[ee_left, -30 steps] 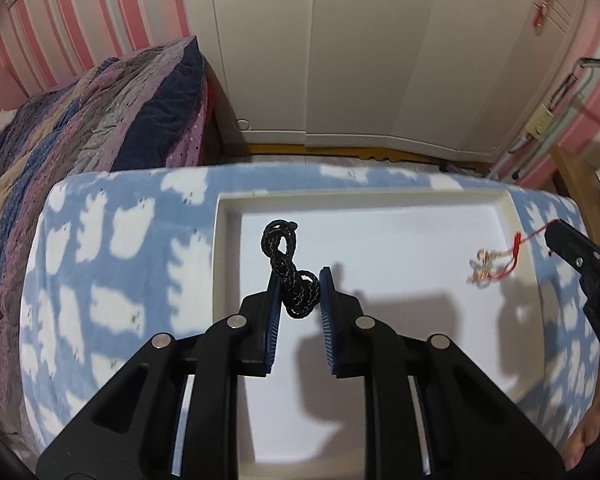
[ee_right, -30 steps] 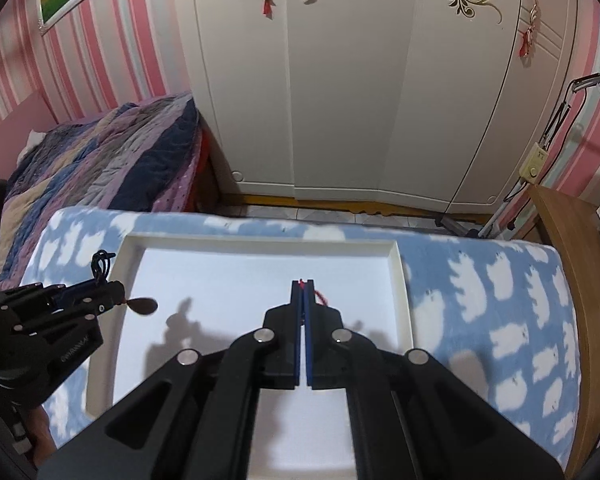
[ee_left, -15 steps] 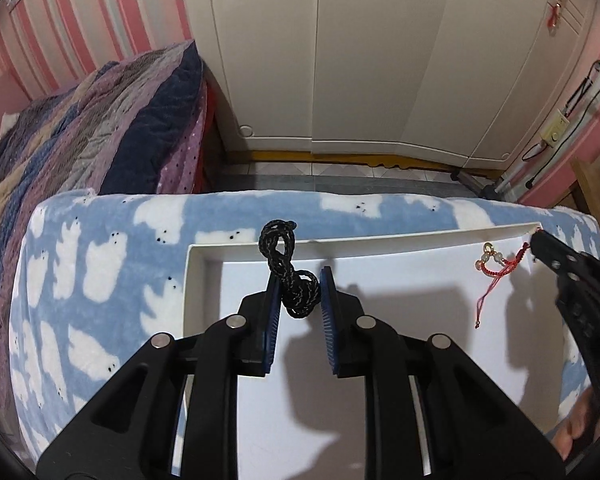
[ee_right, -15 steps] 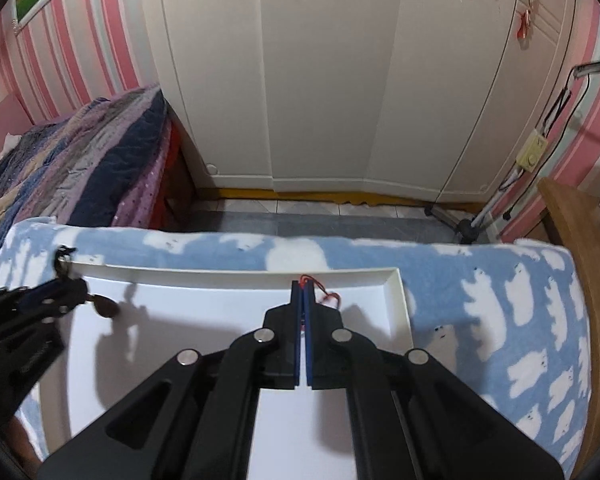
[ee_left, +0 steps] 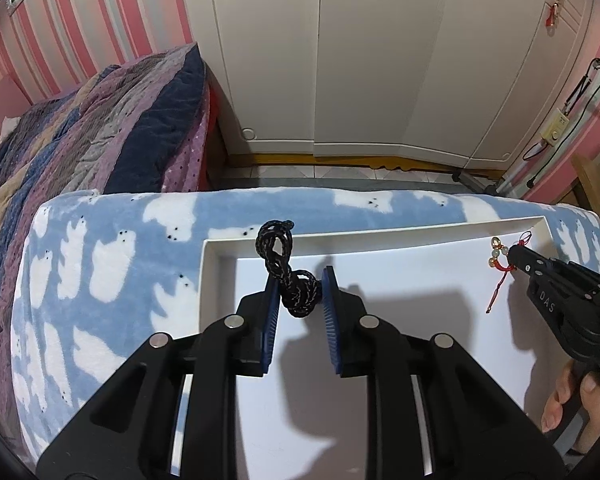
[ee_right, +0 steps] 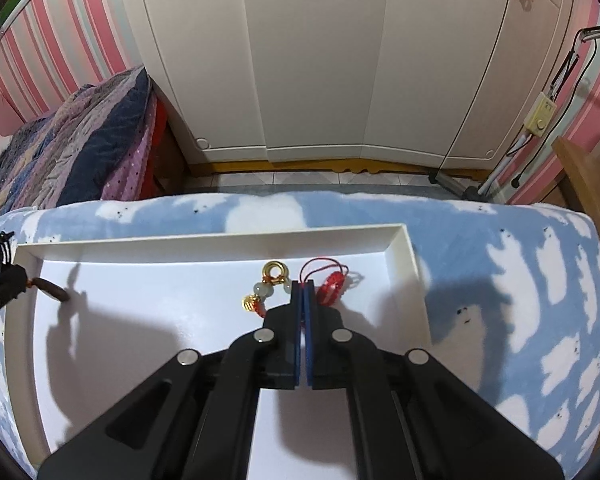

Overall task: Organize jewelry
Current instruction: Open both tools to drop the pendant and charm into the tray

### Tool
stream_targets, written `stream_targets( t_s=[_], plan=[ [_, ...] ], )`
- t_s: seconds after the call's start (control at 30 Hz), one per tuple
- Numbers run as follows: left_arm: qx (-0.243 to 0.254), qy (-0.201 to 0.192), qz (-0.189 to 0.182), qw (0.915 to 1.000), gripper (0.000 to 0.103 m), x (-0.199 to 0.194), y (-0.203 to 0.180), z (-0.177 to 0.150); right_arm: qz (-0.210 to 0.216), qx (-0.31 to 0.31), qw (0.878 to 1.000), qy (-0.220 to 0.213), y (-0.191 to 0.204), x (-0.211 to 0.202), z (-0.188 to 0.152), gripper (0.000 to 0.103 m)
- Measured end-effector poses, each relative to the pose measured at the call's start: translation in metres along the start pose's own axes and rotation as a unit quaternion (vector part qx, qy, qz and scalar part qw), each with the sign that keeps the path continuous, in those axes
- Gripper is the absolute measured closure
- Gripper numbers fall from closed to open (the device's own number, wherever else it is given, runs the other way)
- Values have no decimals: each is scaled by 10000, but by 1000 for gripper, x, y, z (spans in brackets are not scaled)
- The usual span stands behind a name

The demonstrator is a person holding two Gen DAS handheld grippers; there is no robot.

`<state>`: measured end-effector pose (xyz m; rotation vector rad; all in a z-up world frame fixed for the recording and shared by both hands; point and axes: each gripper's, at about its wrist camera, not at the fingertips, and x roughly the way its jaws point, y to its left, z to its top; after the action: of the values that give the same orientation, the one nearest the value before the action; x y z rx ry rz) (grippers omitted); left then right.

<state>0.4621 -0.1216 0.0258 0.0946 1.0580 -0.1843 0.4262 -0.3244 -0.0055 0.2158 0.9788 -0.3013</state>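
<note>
The left gripper has its jaws clenched on a black braided cord, which is twisted into loops and stands up above the fingertips, over the near-left corner region of the white tray. In the right wrist view a brown oval pendant hangs from this cord just above the tray floor.

The right gripper has its jaws pressed fully together on a red string bracelet. The bracelet carries a gold ring, pale green beads and a gold bead. It lies at the far-right corner of the tray, its beads on the tray floor.

The tray rests on a bench covered by a blue blanket with white animal shapes. Behind stand a white wardrobe, a bed with a striped quilt and pink striped walls.
</note>
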Motion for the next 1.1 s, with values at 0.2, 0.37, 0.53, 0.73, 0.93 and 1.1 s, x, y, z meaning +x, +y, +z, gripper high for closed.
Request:
stream_targets(
  t_s=[0.2,0.37,0.53,0.73,0.93,1.1],
  plan=[
    [-76,30,73,9999,79,8,4,4,106,-11,9999,29,2,-1,2,100],
    [-123,19,229,9997,79,15,9,5,96,-69,9999,44,5,1,2,100],
    [-274,200,139,9993,80,32,11,7,138,-25,9999,71,5,2,4,99],
    [-309,319,205,9988,80,44,11,4,153,-55,9998,121,5,3,7,99],
    [-233,282,320,9988,79,37,9,2,282,17,9995,170,-1,-6,10,99],
    [-239,126,306,9992,48,2,10,-1,398,47,9992,-70,-5,-44,10,99]
  ],
)
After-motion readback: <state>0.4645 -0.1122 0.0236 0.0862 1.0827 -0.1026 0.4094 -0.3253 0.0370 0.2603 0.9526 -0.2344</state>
